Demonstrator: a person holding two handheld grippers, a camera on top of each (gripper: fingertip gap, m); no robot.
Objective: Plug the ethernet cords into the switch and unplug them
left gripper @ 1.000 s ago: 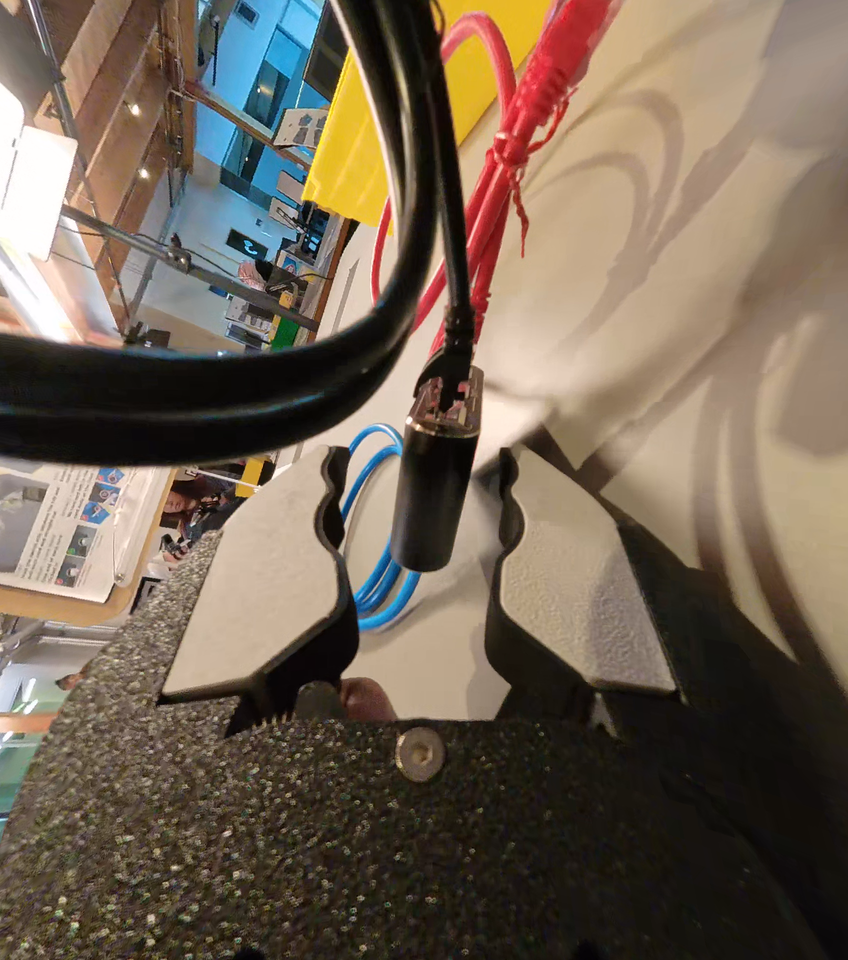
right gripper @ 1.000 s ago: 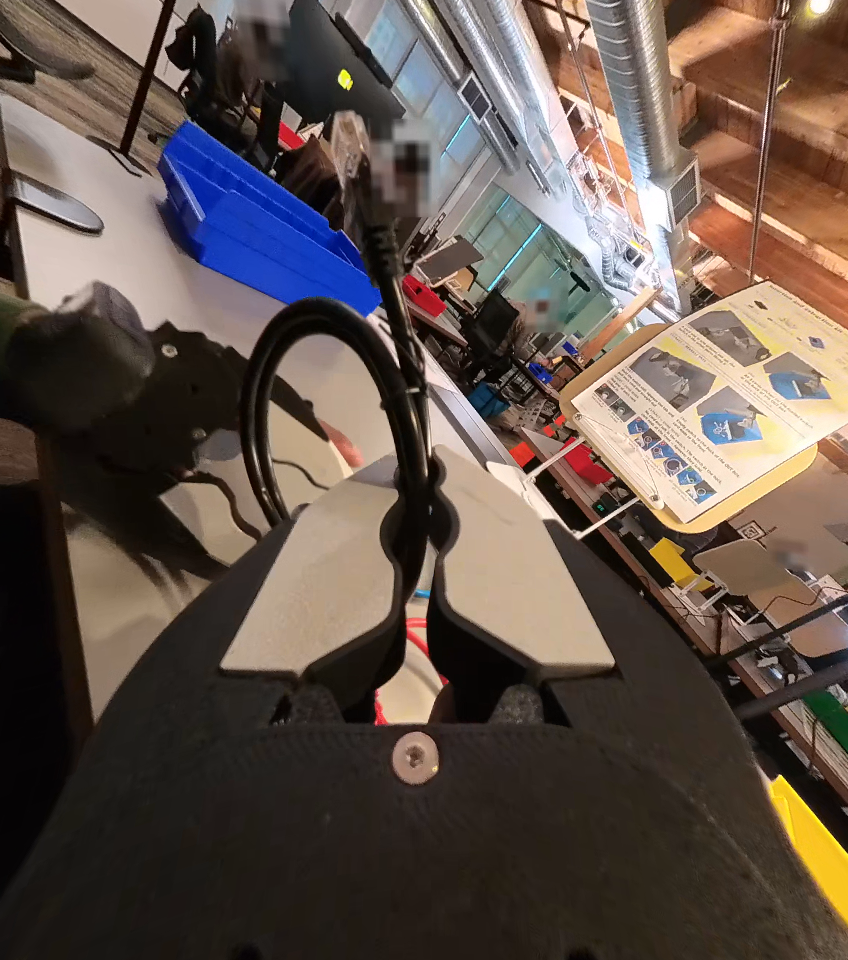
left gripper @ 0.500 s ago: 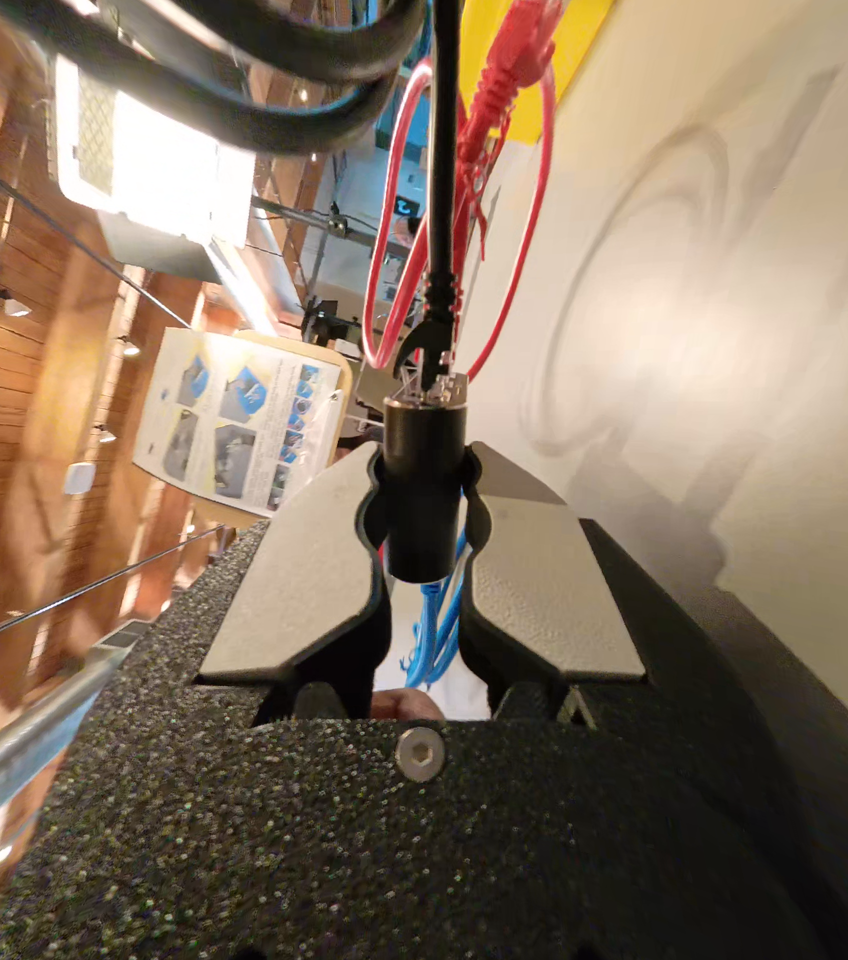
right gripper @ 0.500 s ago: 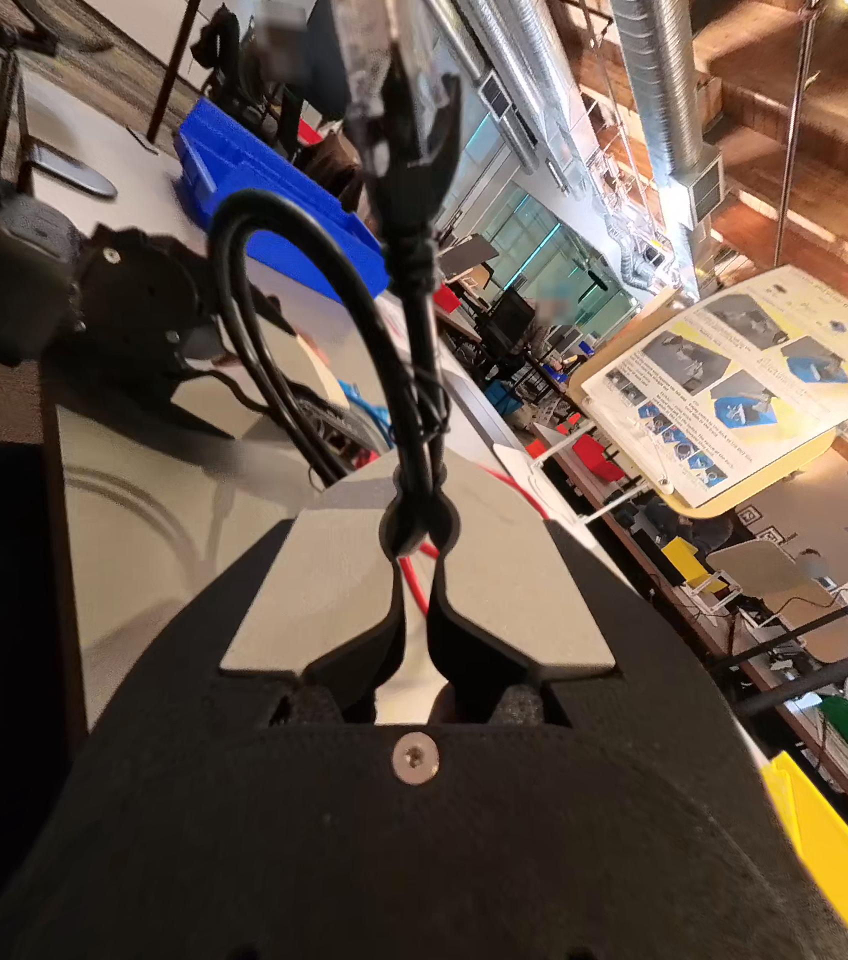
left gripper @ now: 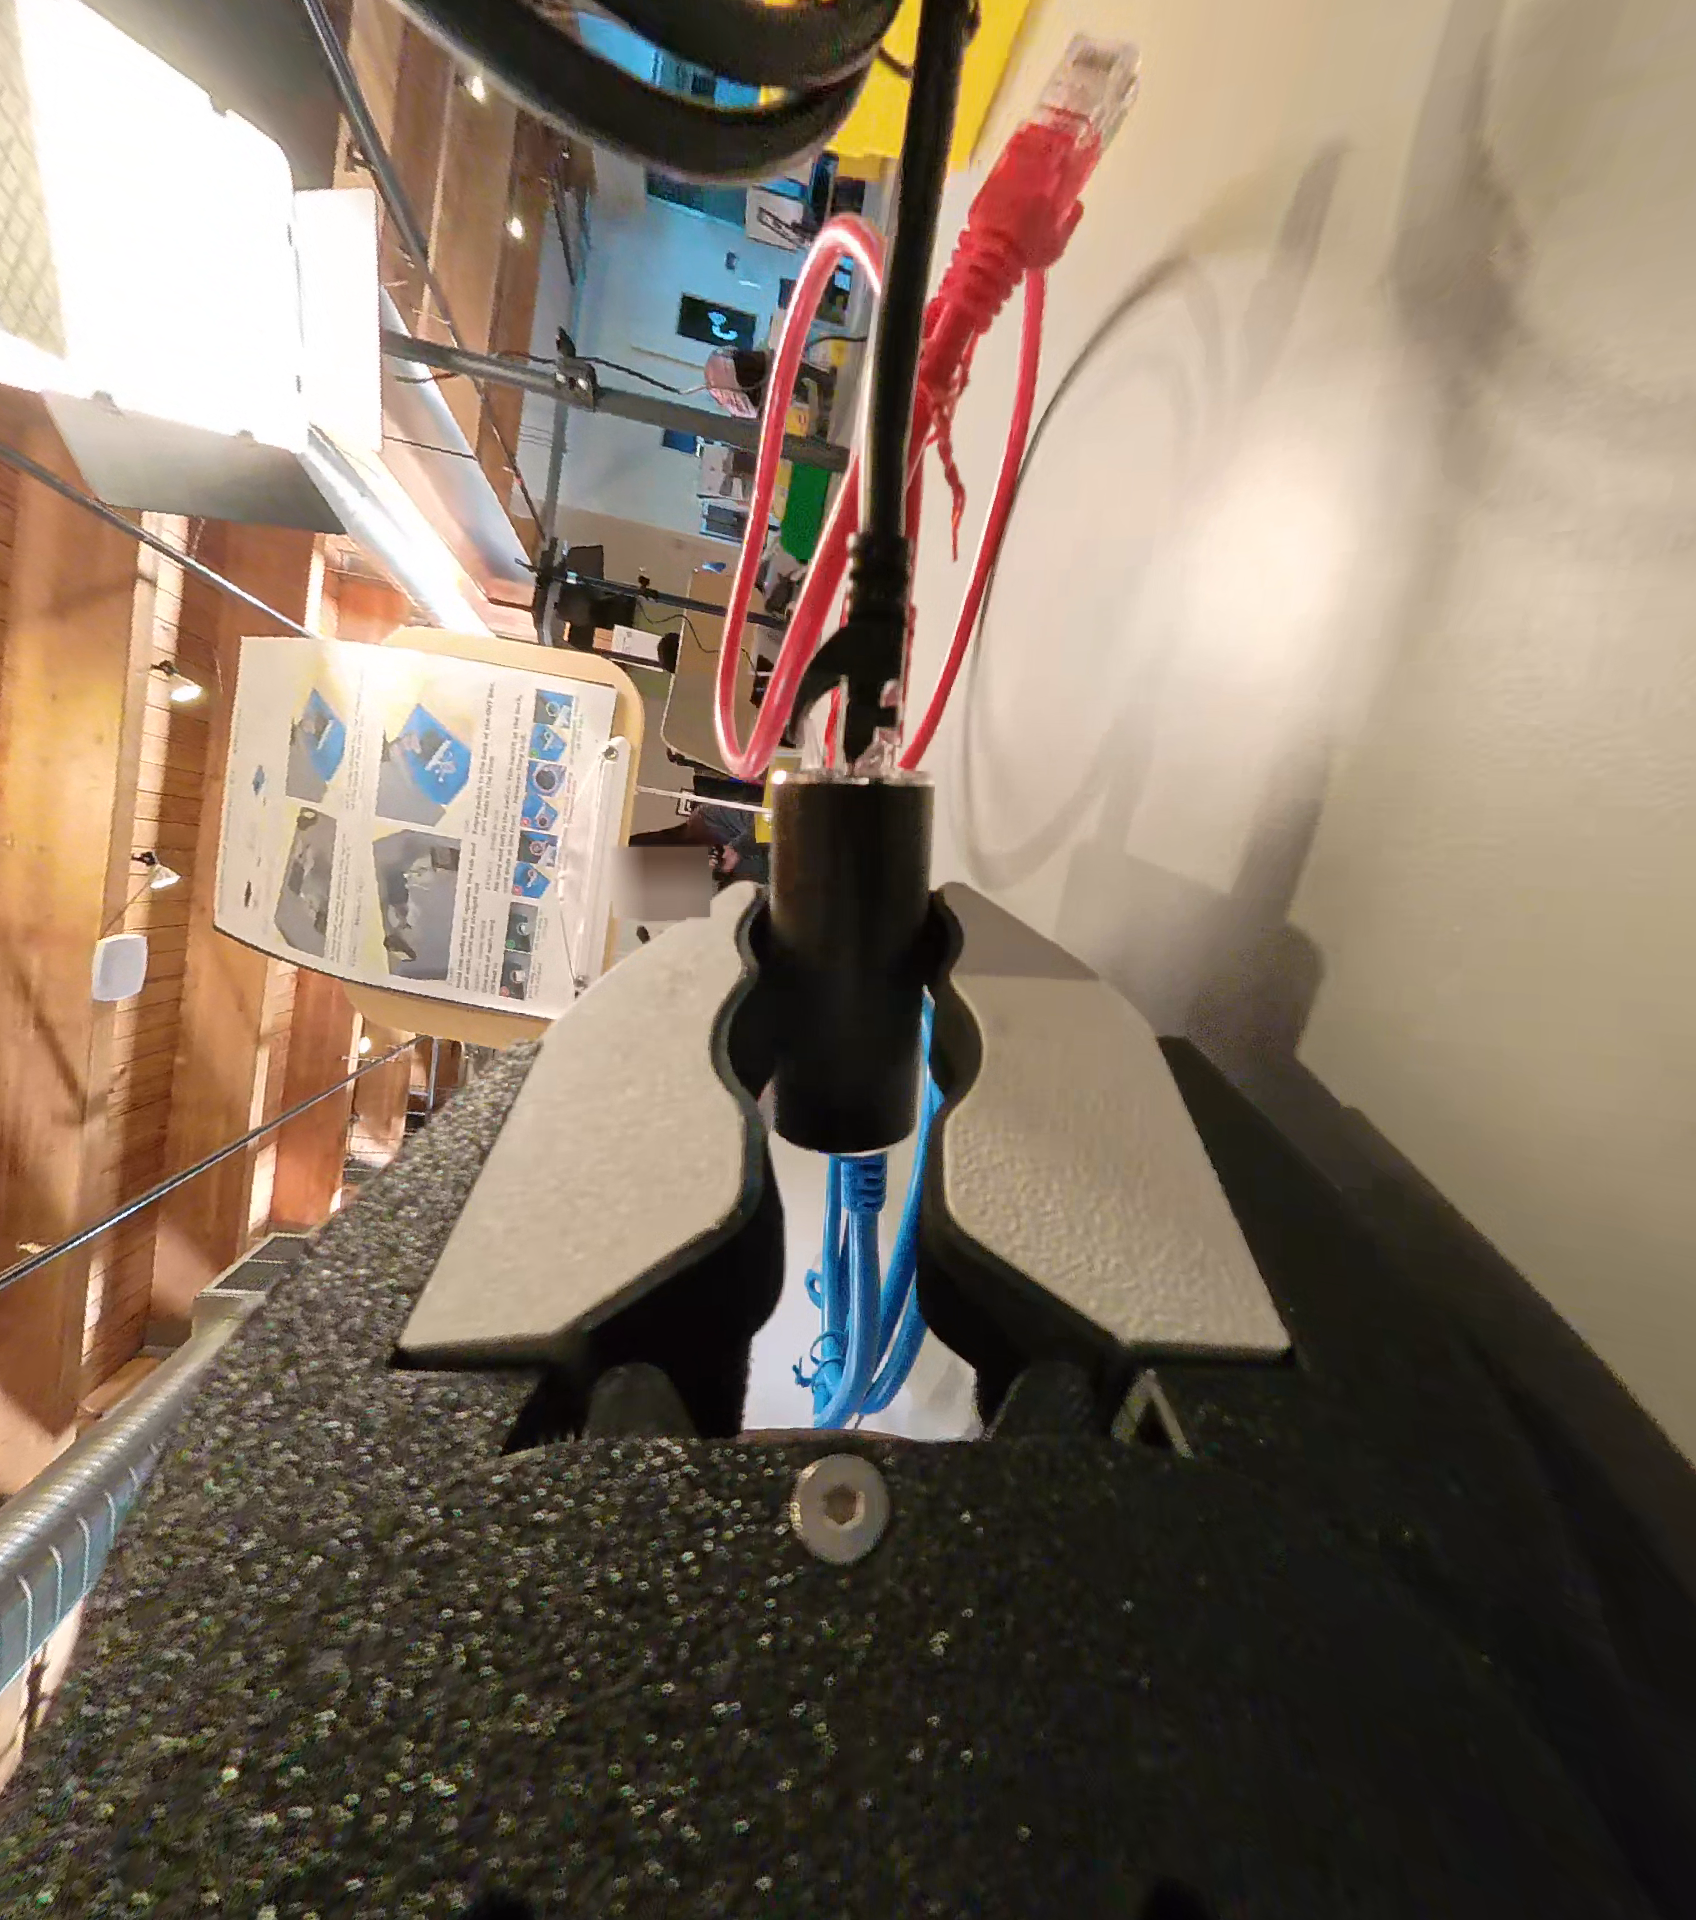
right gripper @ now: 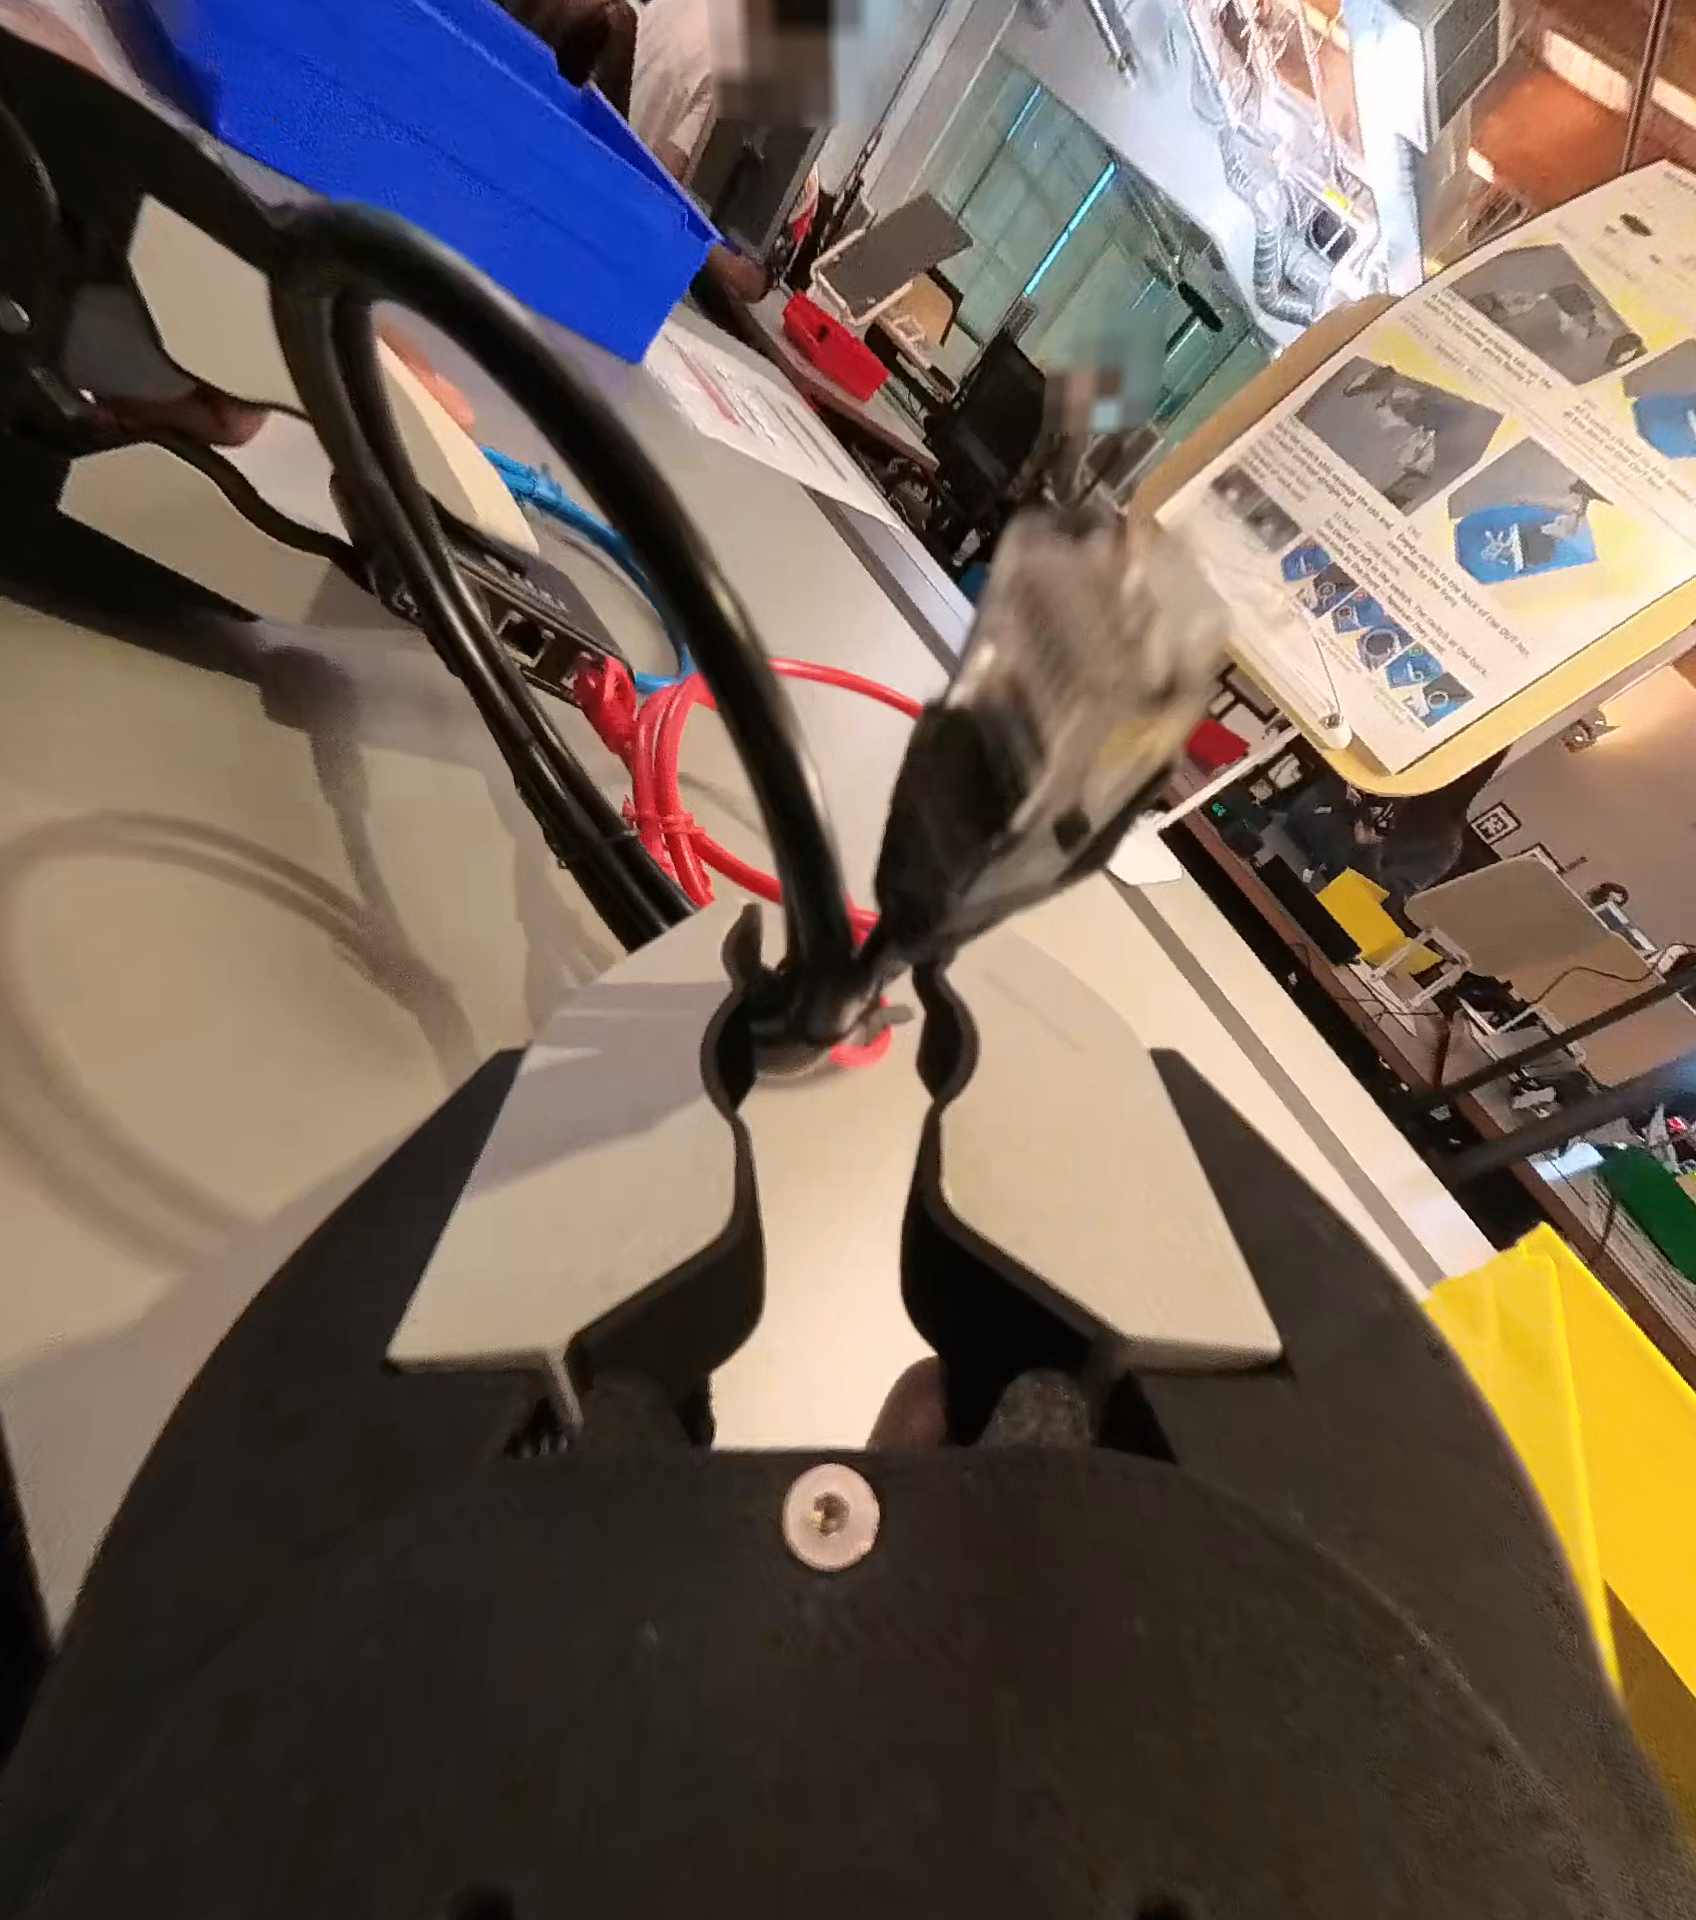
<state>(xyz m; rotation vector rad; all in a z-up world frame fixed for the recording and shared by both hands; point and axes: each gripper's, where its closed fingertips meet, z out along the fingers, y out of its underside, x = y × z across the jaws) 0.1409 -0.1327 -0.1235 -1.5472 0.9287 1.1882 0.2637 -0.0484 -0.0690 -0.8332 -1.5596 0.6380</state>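
In the left wrist view my left gripper point(left gripper: 844, 935) is shut on a black cylindrical coupler point(left gripper: 849, 997). A black ethernet cord point(left gripper: 911, 312) is plugged into the coupler's far end. A red cord point(left gripper: 1031, 208) with a clear plug hangs behind it, and a blue cord point(left gripper: 865, 1278) shows below. In the right wrist view my right gripper point(right gripper: 828, 987) is open. The black cord point(right gripper: 719, 665) lies loose between its fingertips, and the cord's clear plug point(right gripper: 1083, 665) leans to the right. The black switch point(right gripper: 532, 613) lies on the table with the red cord point(right gripper: 678, 769) at its ports.
A blue bin point(right gripper: 428, 135) stands at the far end of the pale table point(right gripper: 148, 935), and a yellow bin point(right gripper: 1602, 1455) at the right edge. An instruction board point(right gripper: 1550, 416) stands beyond the table. The left gripper's fingers point(right gripper: 189, 270) show at the upper left, and a blue cord point(right gripper: 563, 509) lies behind the switch. The gap from one gripper's tips to the other's is roughly 15 cm.
My left gripper closed on the black coupler and still holds it. My right gripper, shut on the black cord before, has opened, and the plug end has tipped to the right.
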